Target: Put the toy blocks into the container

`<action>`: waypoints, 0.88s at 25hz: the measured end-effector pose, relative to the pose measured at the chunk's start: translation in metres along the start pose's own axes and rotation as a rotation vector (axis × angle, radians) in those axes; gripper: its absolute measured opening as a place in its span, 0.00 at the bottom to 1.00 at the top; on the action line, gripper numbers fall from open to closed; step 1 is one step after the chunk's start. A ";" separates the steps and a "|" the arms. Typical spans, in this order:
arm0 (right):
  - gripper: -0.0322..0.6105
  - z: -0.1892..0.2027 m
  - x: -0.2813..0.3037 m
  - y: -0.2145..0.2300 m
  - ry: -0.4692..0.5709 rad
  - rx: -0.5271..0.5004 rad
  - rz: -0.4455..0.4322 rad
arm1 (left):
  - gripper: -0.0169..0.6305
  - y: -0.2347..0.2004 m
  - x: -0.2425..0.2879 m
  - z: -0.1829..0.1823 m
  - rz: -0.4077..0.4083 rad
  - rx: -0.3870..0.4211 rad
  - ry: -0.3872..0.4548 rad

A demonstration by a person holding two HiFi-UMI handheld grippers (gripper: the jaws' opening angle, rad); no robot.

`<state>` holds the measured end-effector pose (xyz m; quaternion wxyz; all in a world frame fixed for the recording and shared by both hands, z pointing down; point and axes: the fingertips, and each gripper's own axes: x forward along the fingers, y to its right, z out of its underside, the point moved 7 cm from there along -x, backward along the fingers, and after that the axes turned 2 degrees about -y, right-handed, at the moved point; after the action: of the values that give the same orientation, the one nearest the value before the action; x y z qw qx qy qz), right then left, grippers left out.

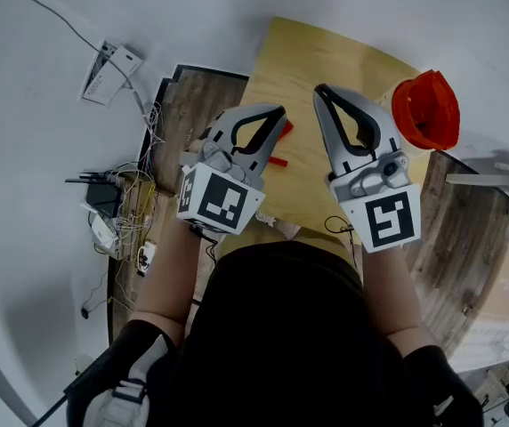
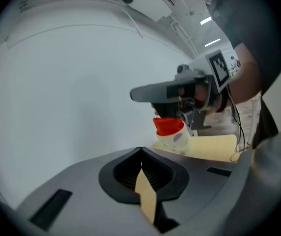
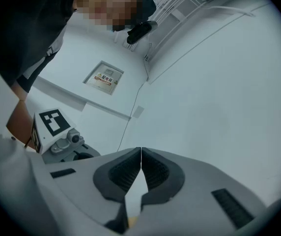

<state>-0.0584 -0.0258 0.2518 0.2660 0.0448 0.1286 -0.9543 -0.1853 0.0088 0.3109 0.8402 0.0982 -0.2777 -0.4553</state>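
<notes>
A red container (image 1: 426, 109) stands at the far right corner of the wooden table (image 1: 308, 60). In the left gripper view the container (image 2: 170, 129) has a red top over a white body. Two small red toy blocks (image 1: 286, 129) (image 1: 277, 161) peek out beside and under my left gripper (image 1: 278, 112), mostly hidden by it. This gripper hovers over the table's left part, jaws shut and empty, tips meeting (image 2: 140, 149). My right gripper (image 1: 319, 90) is held beside it, nearer the container, also shut with nothing in it (image 3: 140, 149). Each gripper shows in the other's view (image 2: 180, 90) (image 3: 57, 129).
Left of the table, a tangle of cables and small devices (image 1: 117, 207) lies on the wooden floor, with a white box (image 1: 110, 71) on the pale floor beyond. A white wall fills both gripper views. The person's torso covers the table's near edge.
</notes>
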 end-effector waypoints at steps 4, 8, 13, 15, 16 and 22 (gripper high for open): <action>0.09 0.007 0.000 0.000 -0.018 0.000 0.002 | 0.11 0.022 0.018 0.034 0.163 0.099 -0.193; 0.09 0.016 -0.001 0.002 -0.037 0.011 0.014 | 0.20 0.044 0.034 0.066 0.343 0.168 -0.325; 0.09 0.024 -0.003 0.004 -0.054 0.019 0.031 | 0.23 0.073 0.051 0.104 0.548 0.221 -0.442; 0.09 0.027 -0.003 0.005 -0.060 0.021 0.039 | 0.23 0.081 0.057 0.115 0.595 0.223 -0.462; 0.09 0.028 -0.003 0.004 -0.063 0.023 0.042 | 0.23 0.084 0.059 0.120 0.616 0.217 -0.472; 0.09 0.030 -0.005 0.001 -0.085 0.018 0.054 | 0.25 0.100 0.068 0.147 0.712 0.236 -0.544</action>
<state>-0.0537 -0.0325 0.2810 0.2965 0.0103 0.1073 -0.9489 -0.1669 0.0222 0.5003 0.8239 -0.0312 -0.5545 -0.1129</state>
